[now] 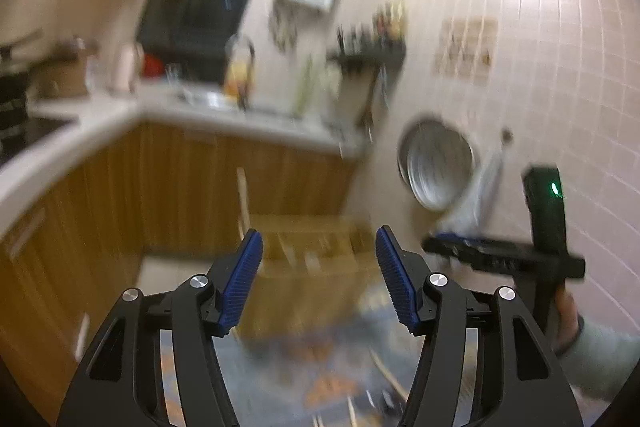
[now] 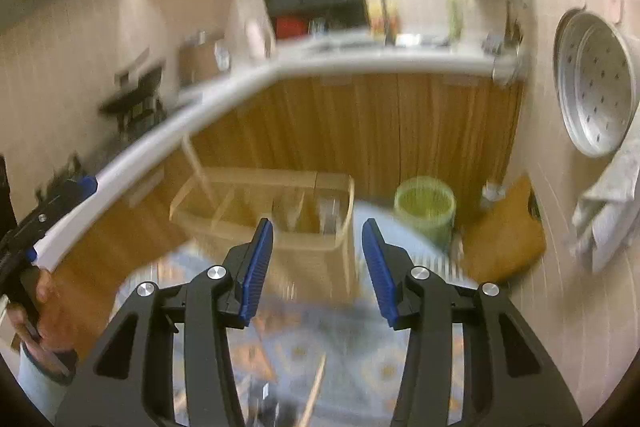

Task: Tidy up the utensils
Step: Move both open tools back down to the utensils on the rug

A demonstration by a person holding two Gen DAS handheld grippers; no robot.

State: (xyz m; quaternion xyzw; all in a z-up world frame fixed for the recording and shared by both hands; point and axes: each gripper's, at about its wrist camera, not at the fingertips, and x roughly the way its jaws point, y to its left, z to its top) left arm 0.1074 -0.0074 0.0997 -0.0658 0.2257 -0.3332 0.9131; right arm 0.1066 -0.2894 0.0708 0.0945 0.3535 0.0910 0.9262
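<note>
A light wooden utensil organizer (image 1: 308, 247) (image 2: 256, 199) with several compartments stands at the far side of a table covered in a blue patterned cloth (image 2: 320, 347). A wooden stick (image 1: 243, 195) (image 2: 196, 163) leans upright in its left end. Loose wooden sticks (image 1: 386, 373) (image 2: 314, 391) and some dark utensils (image 2: 272, 407) lie on the cloth near me. My left gripper (image 1: 319, 239) is open and empty, short of the organizer. My right gripper (image 2: 318, 227) is also open and empty in front of the organizer; in the left wrist view it shows at the right (image 1: 444, 241). Both views are blurred.
A green ribbed basket (image 2: 426, 211) and a wooden cutting board (image 2: 504, 239) stand right of the organizer. A perforated metal tray (image 2: 596, 87) (image 1: 438, 167) hangs on the tiled wall. A white L-shaped counter (image 2: 360, 61) over wooden cabinets runs behind. A hand (image 2: 48, 303) shows at the left.
</note>
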